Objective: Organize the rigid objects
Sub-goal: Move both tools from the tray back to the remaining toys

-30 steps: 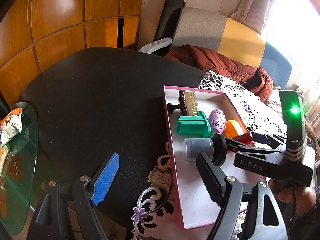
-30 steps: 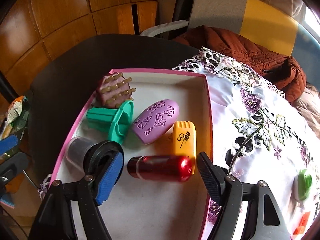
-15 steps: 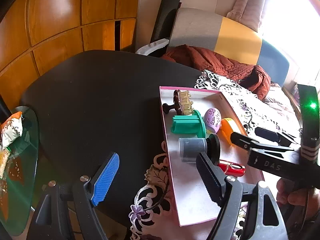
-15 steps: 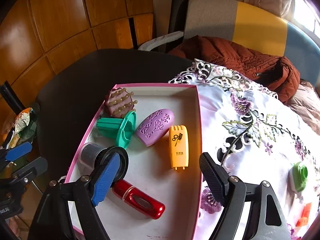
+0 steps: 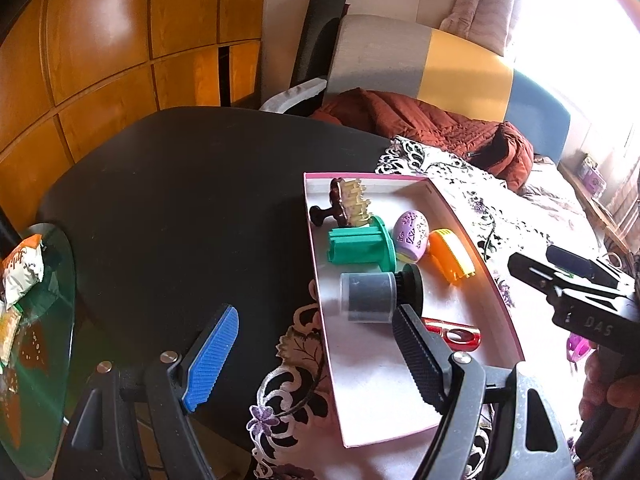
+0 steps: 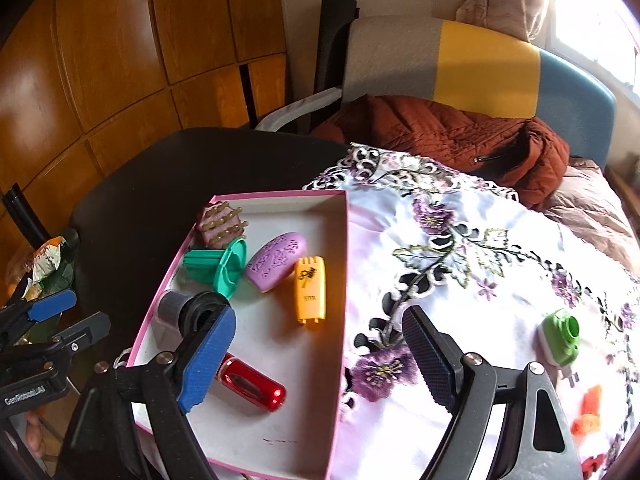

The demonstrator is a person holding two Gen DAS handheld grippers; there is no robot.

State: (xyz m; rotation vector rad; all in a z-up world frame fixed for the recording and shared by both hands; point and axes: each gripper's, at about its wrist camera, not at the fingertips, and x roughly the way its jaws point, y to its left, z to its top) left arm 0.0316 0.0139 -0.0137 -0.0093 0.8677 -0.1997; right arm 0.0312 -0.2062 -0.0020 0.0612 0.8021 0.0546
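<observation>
A pink-rimmed box (image 6: pixel 344 264) (image 5: pixel 460 216) holds a brown brush (image 6: pixel 218 226), a green piece (image 6: pixel 224 266), a purple oval (image 6: pixel 276 262), an orange piece (image 6: pixel 310 296), a grey cup with a black cap (image 6: pixel 182 312) and a red cylinder (image 6: pixel 256 386) (image 5: pixel 454 332). My right gripper (image 6: pixel 316 360) is open and empty, above the box's right wall. My left gripper (image 5: pixel 316 356) is open and empty at the box's left side. A green toy camera (image 6: pixel 560 336) and an orange piece (image 6: pixel 588 416) lie on the floral cloth (image 6: pixel 460 248) to the right.
The box and cloth sit on a dark round table (image 5: pixel 180 200). A glass side table with snack packets (image 5: pixel 24 264) stands at the left. A rust jacket (image 6: pixel 460 132) lies on a striped chair behind the table. Wooden panels form the wall.
My right gripper has let go of the red cylinder, which now lies in the box, and has risen and drawn back to the right. My left gripper has pulled back slightly.
</observation>
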